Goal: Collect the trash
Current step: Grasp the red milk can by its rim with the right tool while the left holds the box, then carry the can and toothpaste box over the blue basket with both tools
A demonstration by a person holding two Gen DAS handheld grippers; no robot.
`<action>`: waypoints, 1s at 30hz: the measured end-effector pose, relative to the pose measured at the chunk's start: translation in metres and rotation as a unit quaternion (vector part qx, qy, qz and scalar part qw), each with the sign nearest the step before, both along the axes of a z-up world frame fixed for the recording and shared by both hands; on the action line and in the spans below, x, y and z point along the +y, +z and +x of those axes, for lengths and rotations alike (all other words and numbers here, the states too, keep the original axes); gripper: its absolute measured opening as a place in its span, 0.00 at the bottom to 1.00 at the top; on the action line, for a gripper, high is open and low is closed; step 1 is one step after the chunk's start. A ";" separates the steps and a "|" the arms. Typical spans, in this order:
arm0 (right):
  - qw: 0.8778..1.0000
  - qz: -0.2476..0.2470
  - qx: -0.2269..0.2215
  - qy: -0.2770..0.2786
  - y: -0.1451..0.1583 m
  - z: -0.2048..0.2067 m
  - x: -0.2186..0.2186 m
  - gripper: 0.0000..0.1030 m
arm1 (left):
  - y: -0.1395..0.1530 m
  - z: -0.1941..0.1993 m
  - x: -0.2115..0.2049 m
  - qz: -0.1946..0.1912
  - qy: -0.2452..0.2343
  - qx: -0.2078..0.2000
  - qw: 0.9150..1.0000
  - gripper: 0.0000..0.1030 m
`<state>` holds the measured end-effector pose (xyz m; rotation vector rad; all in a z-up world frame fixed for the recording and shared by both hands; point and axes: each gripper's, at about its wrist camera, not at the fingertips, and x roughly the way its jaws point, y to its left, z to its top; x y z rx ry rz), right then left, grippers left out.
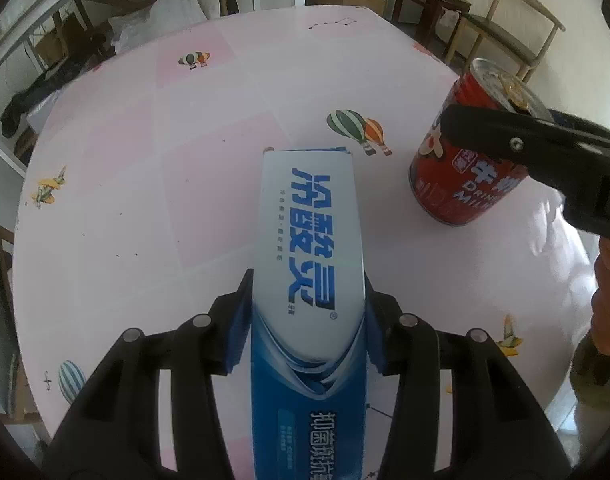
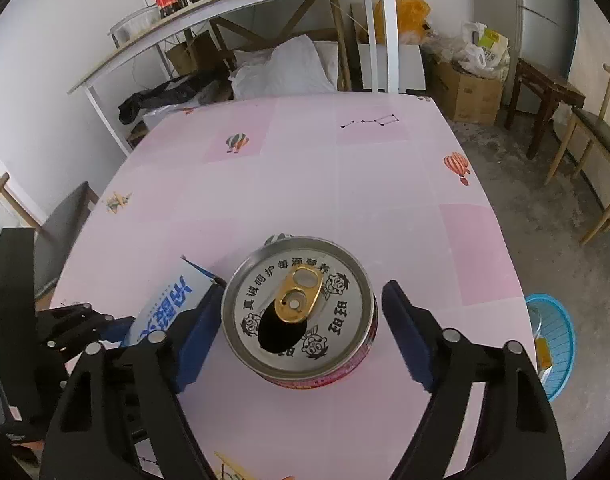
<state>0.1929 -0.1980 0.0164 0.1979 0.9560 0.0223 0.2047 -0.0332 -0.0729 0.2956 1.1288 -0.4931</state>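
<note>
The left gripper (image 1: 307, 320) is closed on the toothpaste box (image 1: 309, 240): its blue pads (image 1: 237, 332) press on the two long sides near the middle, probably because the narrow width fits the jaws and the long box will not swing much when it is lifted. The box lies flat on the pink table (image 1: 145, 184), with its far end pointing away. The right gripper (image 2: 301, 332) is open around the red milk can (image 2: 299, 312), which stands upright near the right part of the table; the pads (image 2: 405, 332) are beside the can, with a gap visible at least on the right side, so the can is not yet held. I judge both items are trash for the blue basket (image 2: 557, 344), low on the floor at the right. The near end of the box is cut off by the picture's edge, the basket is half hidden behind the table edge, and whether the can is empty I cannot tell.
</note>
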 end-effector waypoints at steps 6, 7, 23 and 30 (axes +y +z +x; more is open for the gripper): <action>1.000 -0.005 0.001 -0.008 -0.003 0.000 -0.001 0.64 | 0.000 -0.002 -0.001 0.005 0.003 -0.006 1.000 0.44; 1.000 -0.006 0.000 -0.010 -0.002 0.000 -0.001 0.64 | 0.000 -0.002 -0.001 0.004 0.003 -0.007 1.000 0.44; 0.997 0.054 -0.018 -0.054 0.006 -0.033 -0.029 0.64 | 0.011 -0.011 0.002 -0.019 -0.003 -0.021 1.000 0.42; 0.993 0.076 -0.031 -0.079 0.013 -0.053 -0.043 0.64 | 0.033 -0.019 -0.002 -0.036 -0.011 -0.040 0.998 0.42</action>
